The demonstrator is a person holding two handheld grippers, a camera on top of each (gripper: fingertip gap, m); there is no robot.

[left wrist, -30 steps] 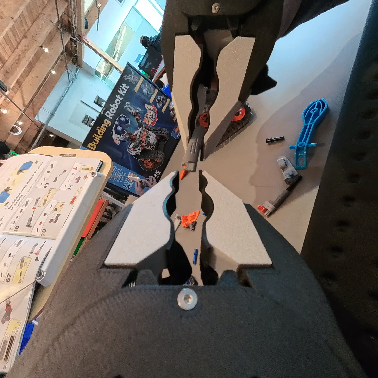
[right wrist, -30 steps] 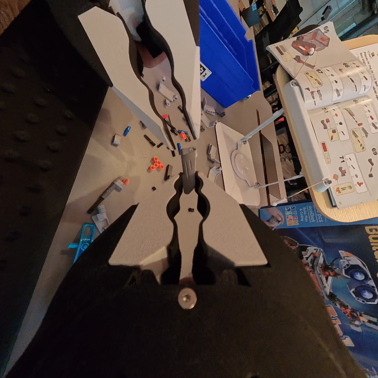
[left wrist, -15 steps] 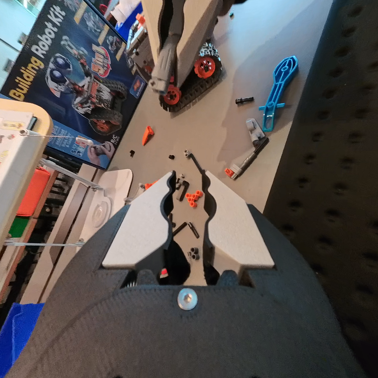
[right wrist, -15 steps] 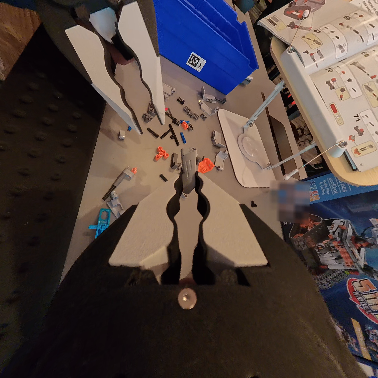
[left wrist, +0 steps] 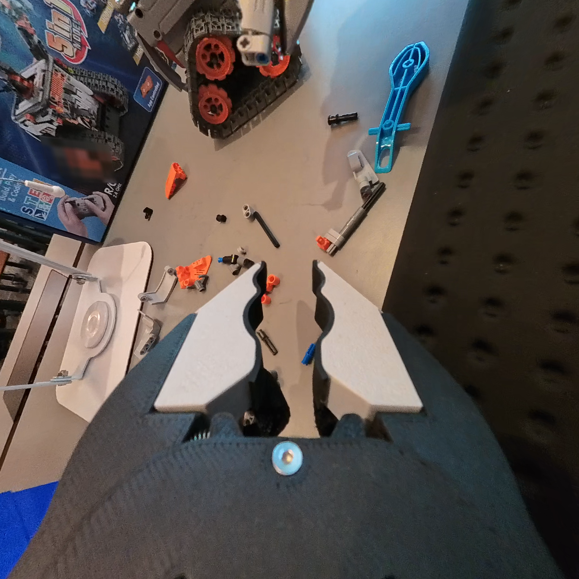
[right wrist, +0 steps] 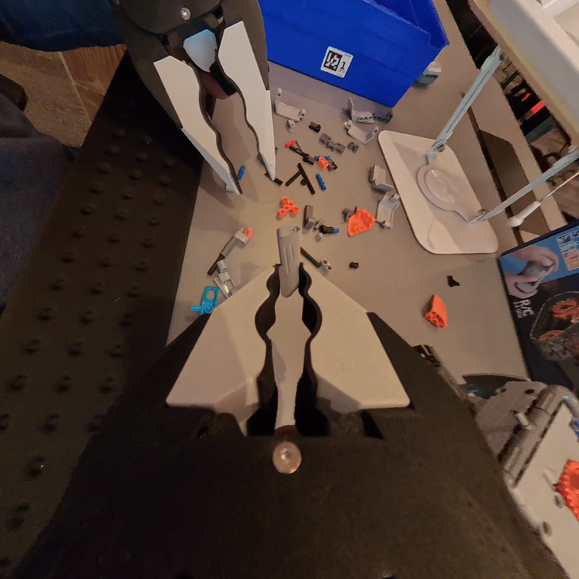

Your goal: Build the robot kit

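On the grey tabletop [left wrist: 257,175], a tracked toy vehicle with orange wheels [left wrist: 232,78] stood at the far end beside a printed blue kit box [left wrist: 62,103], well apart from the scattered small parts. Nearer, the left gripper [left wrist: 288,269] hung with its pale fingers spread wide and empty over small orange connector pieces [left wrist: 271,286] and a short black pin [left wrist: 267,341]. The right gripper [right wrist: 288,269] pinched a tapered grey plastic panel piece [right wrist: 289,257] between narrowly set fingers, its free end pointing toward a cluster of orange connectors [right wrist: 287,207].
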